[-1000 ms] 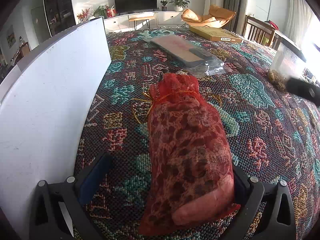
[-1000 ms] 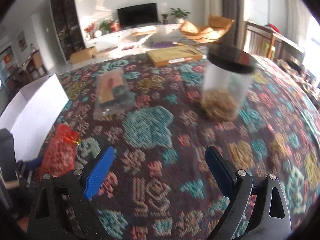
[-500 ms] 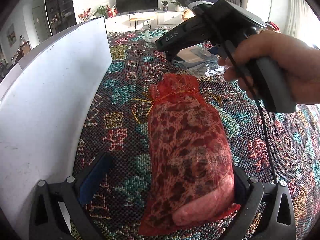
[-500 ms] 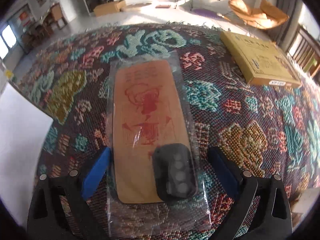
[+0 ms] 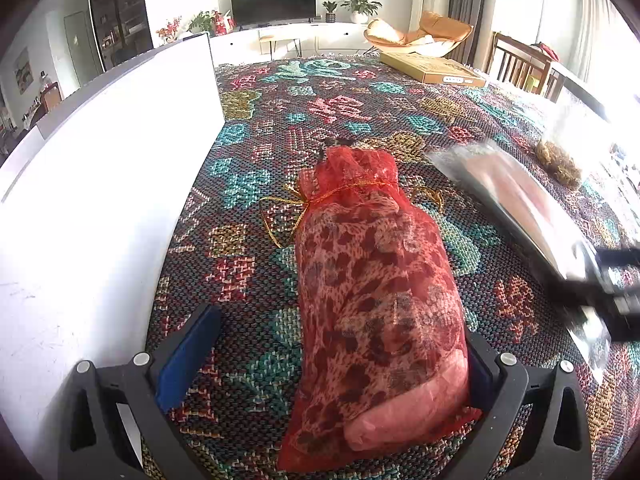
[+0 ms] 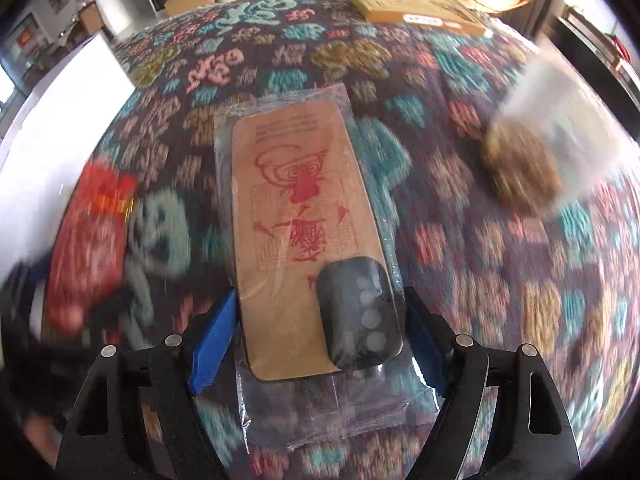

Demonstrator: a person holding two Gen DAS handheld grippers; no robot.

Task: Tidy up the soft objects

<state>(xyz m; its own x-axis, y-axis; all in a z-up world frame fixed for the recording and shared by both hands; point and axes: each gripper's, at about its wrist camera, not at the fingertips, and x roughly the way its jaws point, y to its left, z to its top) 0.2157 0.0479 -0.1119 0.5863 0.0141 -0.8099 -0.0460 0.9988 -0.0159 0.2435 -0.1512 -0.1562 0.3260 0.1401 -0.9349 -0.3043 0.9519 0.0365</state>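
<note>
- The left tongs (image 5: 332, 364) stand wide open on the tabletop (image 5: 360, 120). The red mesh drawstring pouch (image 5: 372, 280) lies lengthwise between the two fingers, its bottom end against the right-hand finger and a clear gap to the left-hand blue pad (image 5: 188, 356); nothing is gripped.
- The pouch's tied neck, with its gold cord, points away from the left tongs. A white board (image 5: 100, 200) stands just to their left.
- The right tongs (image 6: 320, 336) are closed in on a clear-wrapped flat packet (image 6: 304, 240), a brown printed card with a dark pad at its near end. Both blue pads sit at the packet's edges and seem to be holding it, though firm contact is hard to confirm.
- From the left tongs' view the packet shows as a blur to the right of the pouch, apparently off the cloth.
- A clear jar with brownish contents (image 6: 520, 168) sits ahead and right of the right tongs, blurred.
- Judged handling: the pouch looks light, soft and squashy, its mesh easily snagged; take it across the fuller body, not the loose neck or cord.
- The packet looks thin, light and bendable, its film slippery; grip across the card edges near the padded end.
</note>
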